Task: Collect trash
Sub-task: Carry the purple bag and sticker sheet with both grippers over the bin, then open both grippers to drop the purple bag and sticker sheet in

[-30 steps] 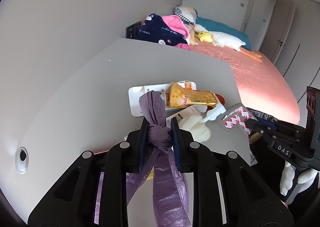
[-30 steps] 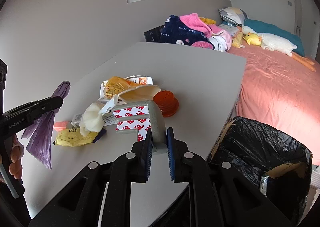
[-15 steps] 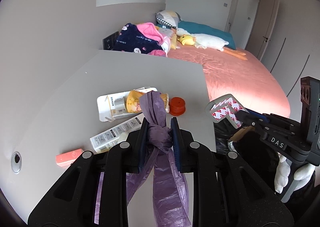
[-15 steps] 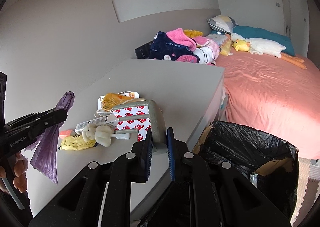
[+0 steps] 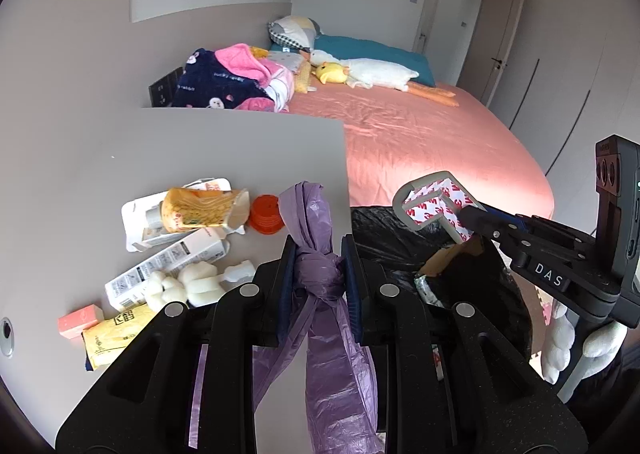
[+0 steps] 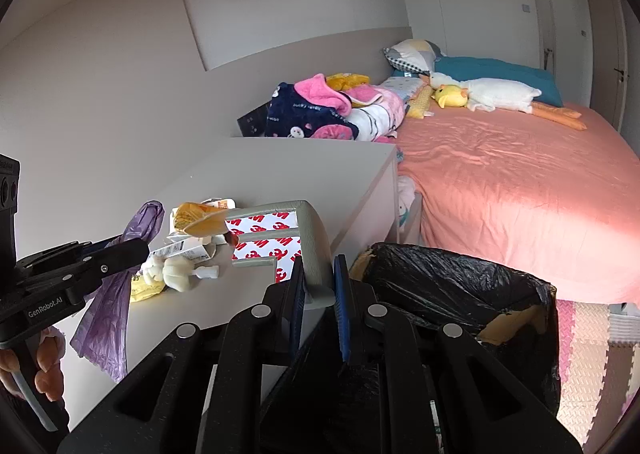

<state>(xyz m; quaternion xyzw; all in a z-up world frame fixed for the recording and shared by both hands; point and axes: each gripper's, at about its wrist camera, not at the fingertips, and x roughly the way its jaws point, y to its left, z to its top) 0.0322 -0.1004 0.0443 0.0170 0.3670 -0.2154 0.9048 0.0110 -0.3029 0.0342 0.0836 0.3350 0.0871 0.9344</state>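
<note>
Here the left tool (image 5: pixel 319 272) is clamped on the knot of a purple plastic bag (image 5: pixel 320 318), which hangs over the near edge of the grey desk (image 5: pixel 200 149). The right tool (image 6: pixel 317 294) pinches a grey corner guard (image 6: pixel 308 238) backed with red-printed tape, held above the black-lined trash box (image 6: pixel 460 294) beside the desk. A yellow snack wrapper (image 5: pixel 200 207), an orange cap (image 5: pixel 266 213) and a white carton (image 5: pixel 168 264) lie on the desk.
</note>
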